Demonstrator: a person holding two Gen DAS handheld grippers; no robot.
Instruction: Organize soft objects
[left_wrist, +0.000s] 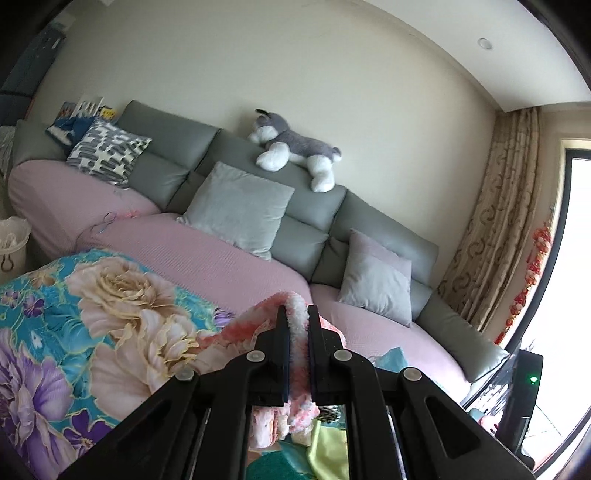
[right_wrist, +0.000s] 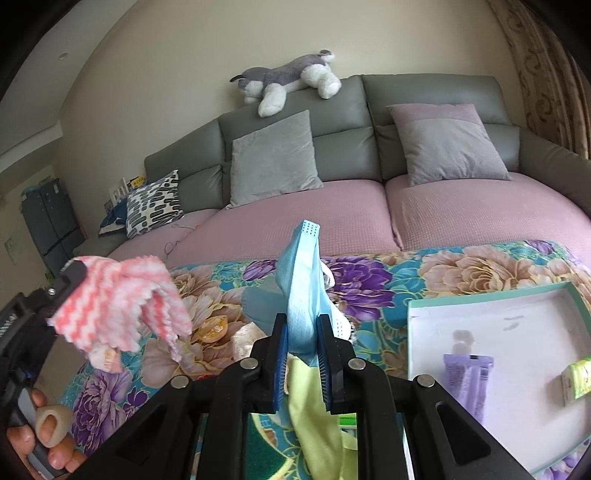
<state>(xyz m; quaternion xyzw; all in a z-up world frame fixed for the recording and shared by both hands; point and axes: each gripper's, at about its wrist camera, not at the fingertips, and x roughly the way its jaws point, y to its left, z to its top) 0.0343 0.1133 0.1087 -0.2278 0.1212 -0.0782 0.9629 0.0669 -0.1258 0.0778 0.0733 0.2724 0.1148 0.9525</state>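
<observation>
My left gripper (left_wrist: 296, 314) is shut on a fluffy pink-and-white striped cloth (left_wrist: 295, 339), held above the floral blanket (left_wrist: 74, 314). The same cloth (right_wrist: 118, 306) and the left gripper (right_wrist: 74, 273) show at the left of the right wrist view. My right gripper (right_wrist: 302, 321) is shut on a light blue cloth (right_wrist: 303, 288) that stands up between its fingers. A yellow-green cloth (right_wrist: 317, 406) hangs below it.
A grey sofa (right_wrist: 343, 110) with pink seat covers, grey cushions (right_wrist: 273, 158) and a plush husky (right_wrist: 288, 79) stands behind. A teal-rimmed white tray (right_wrist: 491, 295) with a purple packet (right_wrist: 465, 380) and a green packet (right_wrist: 576, 380) lies at the right. A curtain (left_wrist: 495, 221) hangs by the window.
</observation>
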